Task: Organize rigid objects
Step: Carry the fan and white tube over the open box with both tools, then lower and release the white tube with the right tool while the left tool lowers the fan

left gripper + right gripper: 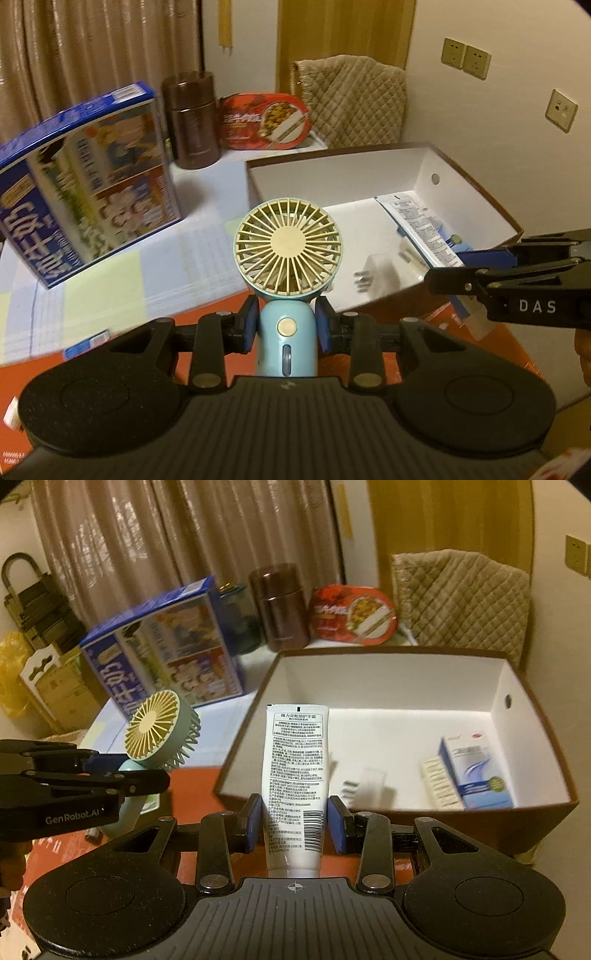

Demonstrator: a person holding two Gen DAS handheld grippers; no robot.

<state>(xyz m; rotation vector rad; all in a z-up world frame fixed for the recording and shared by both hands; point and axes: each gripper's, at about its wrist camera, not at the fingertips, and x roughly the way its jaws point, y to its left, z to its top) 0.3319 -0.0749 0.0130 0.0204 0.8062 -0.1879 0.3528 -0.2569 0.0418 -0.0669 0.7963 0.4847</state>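
The right gripper [294,829], clamped on an upright white printed plastic tube [294,775], is nearer the open white-lined cardboard box [388,679] ahead than the left gripper [286,325], which grips a pale-blue handheld fan [288,332].

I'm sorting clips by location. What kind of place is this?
Most likely a room in a home: curtains hang behind a clothed table, beside a chair with a quilted cover and wall sockets.
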